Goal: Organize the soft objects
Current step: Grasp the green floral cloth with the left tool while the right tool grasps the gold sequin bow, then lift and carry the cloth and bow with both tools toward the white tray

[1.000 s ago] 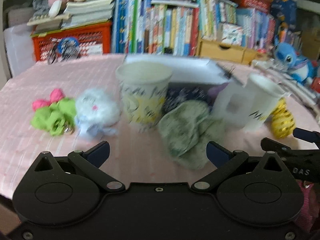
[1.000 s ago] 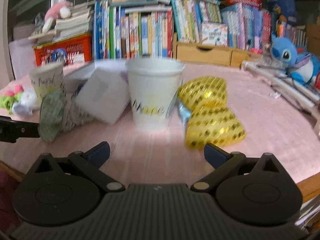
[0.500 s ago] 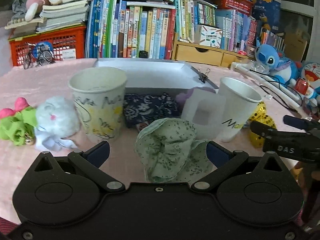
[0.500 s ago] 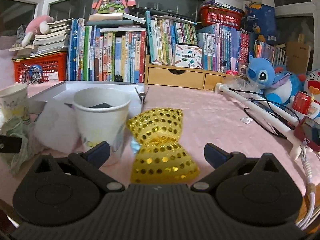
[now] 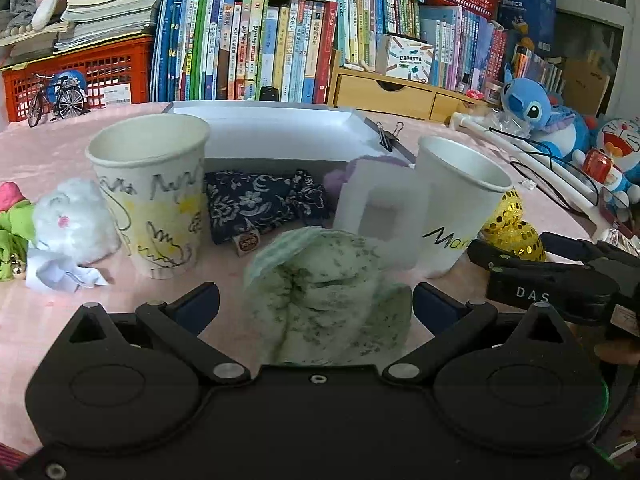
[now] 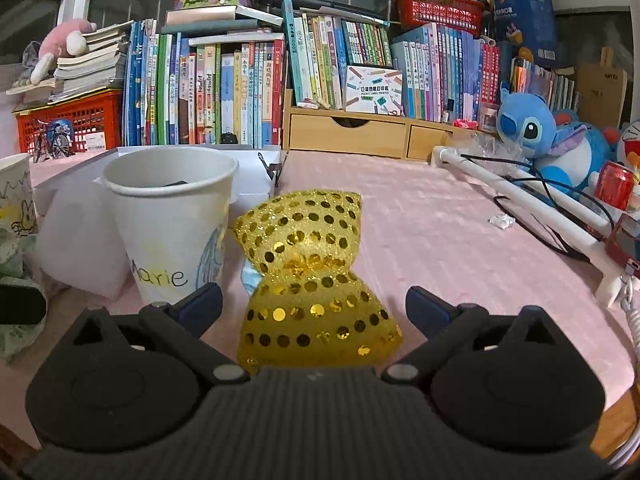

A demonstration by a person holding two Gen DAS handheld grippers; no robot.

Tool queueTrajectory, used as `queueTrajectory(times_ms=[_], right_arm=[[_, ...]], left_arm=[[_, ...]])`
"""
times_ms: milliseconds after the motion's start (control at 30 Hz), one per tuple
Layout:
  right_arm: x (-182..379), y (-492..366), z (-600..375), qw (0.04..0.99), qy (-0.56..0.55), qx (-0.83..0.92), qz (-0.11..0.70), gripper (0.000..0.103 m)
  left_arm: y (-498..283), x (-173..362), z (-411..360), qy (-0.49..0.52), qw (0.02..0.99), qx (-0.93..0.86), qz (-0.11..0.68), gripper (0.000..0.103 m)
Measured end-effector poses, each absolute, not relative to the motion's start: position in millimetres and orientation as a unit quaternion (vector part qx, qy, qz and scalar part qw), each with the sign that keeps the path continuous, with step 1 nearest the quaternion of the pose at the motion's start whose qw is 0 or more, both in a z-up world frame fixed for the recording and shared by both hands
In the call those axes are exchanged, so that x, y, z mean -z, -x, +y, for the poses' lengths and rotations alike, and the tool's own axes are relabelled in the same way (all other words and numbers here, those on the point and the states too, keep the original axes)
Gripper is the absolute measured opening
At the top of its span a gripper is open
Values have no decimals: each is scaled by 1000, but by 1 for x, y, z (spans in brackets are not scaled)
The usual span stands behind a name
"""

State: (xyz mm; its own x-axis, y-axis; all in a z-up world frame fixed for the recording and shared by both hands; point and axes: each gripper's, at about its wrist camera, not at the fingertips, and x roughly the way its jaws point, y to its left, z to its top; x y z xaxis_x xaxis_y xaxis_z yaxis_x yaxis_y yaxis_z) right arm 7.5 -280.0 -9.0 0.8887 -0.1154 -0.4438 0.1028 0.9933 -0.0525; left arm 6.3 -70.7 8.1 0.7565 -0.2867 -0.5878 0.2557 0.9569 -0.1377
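Counted on the pink table:
- paper cups: 2, one doodled (image 5: 150, 192), one marked "Marie" (image 6: 172, 220)
- white tray (image 5: 280, 132): 1
- soft pieces: 5, namely green scrunchie (image 5: 328, 300), navy floral (image 5: 256, 204), gold sequin bow (image 6: 312, 280), white pompom (image 5: 72, 220), green-pink one (image 5: 12, 216)
- foam block (image 5: 380, 216): 1
- binder clip (image 5: 388, 136): 1

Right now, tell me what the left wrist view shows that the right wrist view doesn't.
Only the left wrist view shows the navy floral pouch, the white fluffy toy and the open left tool straddling the green scrunchie. Only the right wrist view shows the red can and the open right tool around the gold sequin bow. Both show the "Marie" cup and the white tray.
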Motion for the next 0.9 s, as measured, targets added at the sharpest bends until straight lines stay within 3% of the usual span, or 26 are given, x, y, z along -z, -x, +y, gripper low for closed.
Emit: queueTrajectory(times_ms=[300, 500, 733, 833, 900], right_arm=[[13, -13, -283, 970, 12, 60, 234, 97], [14, -14, -280, 970, 23, 54, 238, 91], [15, -10, -280, 969, 24, 57, 239, 83], [15, -9, -280, 969, 24, 57, 239, 74], [14, -6, -280, 969, 25, 59, 238, 68]], left_arm=[[-3, 1, -88, 7, 940, 138, 312, 102], [0, 6, -89, -4, 940, 129, 317, 88], [4, 5, -85, -21, 942, 126, 310, 57], [6, 2, -82, -21, 942, 125, 310, 40], [8, -2, -79, -13, 941, 129, 312, 36]])
